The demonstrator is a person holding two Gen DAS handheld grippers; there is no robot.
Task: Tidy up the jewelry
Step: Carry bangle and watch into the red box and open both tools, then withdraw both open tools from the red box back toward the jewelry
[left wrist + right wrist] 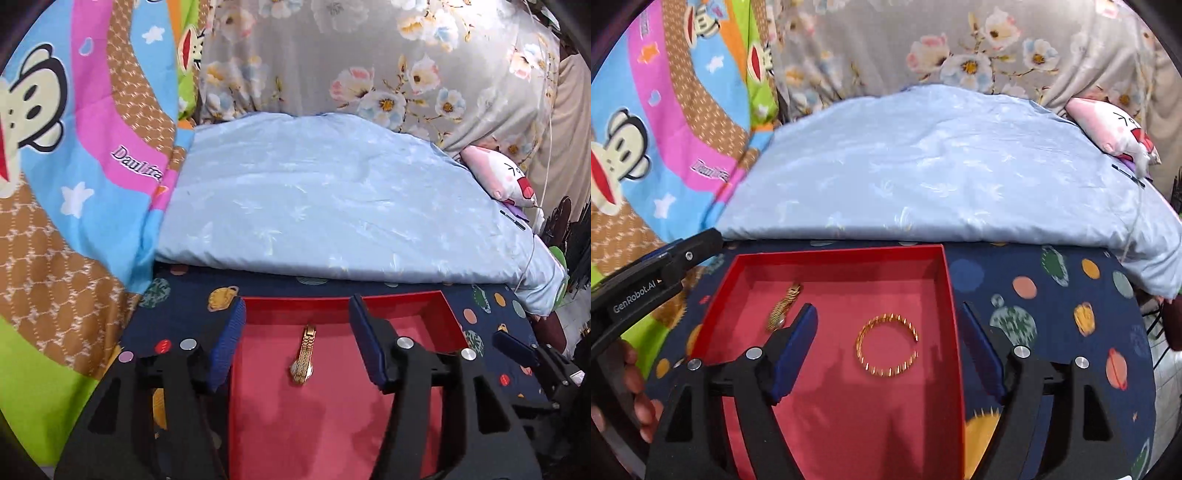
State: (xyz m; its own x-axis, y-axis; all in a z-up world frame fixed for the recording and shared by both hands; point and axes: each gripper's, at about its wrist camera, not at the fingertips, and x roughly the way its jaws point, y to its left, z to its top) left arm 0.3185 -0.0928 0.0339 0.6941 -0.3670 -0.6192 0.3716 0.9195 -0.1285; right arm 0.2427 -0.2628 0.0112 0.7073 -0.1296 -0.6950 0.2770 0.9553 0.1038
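Two pieces we count inside the red box (951,295): gold watch (305,354), gold bangle (887,345). Left gripper (297,343) and right gripper (886,352) gape empty; nothing else awaits sorting.

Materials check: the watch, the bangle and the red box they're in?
Watch: gold-toned metal by the look, shiny linked band; plated or solid cannot be told.
Bangle: gold-toned metal too, an open ring with small ridges that catch light.
Red box: looks like stiff cardboard, thin straight walls with a matte red finish; the floor looks matte and paler, possibly fabric-lined.
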